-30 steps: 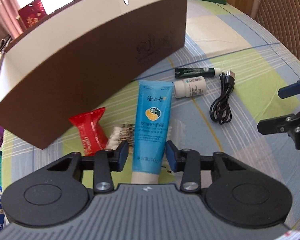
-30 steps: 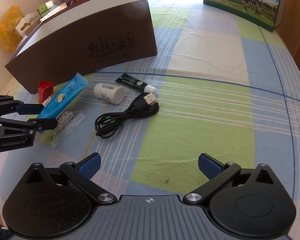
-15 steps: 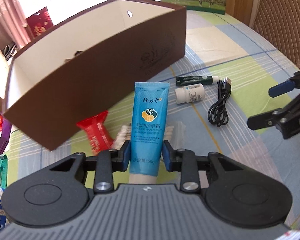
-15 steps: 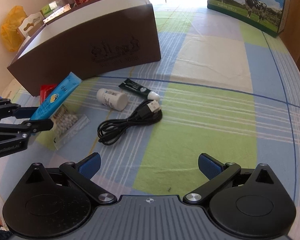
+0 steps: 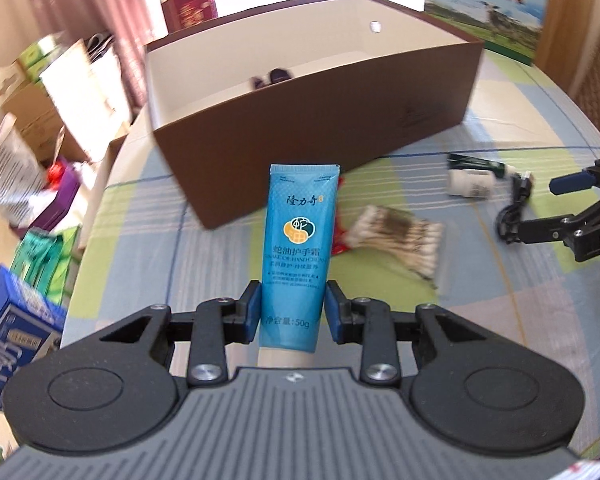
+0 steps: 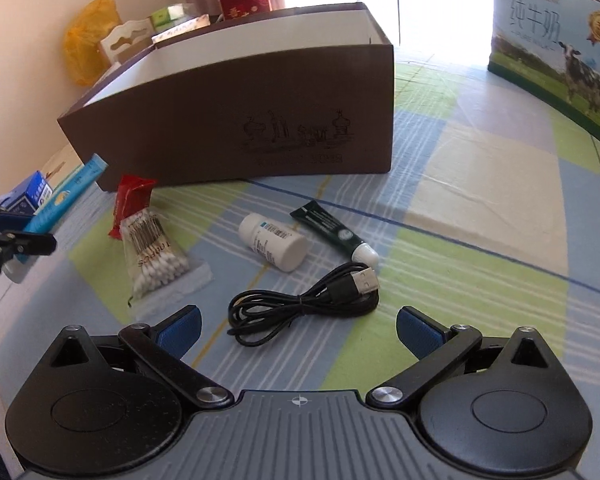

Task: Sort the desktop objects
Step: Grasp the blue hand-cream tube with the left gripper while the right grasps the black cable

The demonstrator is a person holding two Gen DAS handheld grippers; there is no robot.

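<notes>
The left gripper (image 5: 293, 307) has its blue fingers (image 5: 253, 306) clamped on the lower body of the blue hand cream tube (image 5: 297, 254); a second ago those fingers stood apart on either side of the tube as it lay on the bench, and they have just been closing on it. The tube is now lifted clear of the checked cloth and stands nearly upright in the left wrist view, its crimped end pointing toward the near wall of the brown box (image 5: 340, 120). More of the box's white inside shows than before, with a small dark item lying on its floor.

With the tube gone, the bag of cotton swabs (image 6: 154, 250) and the red sachet (image 6: 130, 200) lie uncovered near the front wall of the box, touching each other.

The right gripper (image 6: 298, 330) has its fingers (image 6: 418, 332) spread wide with nothing between them, as they were a second ago. It now sits closer to the black USB cable (image 6: 300, 304), which lies coiled on the bench just ahead of it. Beyond the cable lie the white pill bottle (image 6: 272, 242) on its side and the dark green tube (image 6: 332, 230), close together. A milk carton box (image 6: 560, 52) stands at the far right edge of the bench.
</notes>
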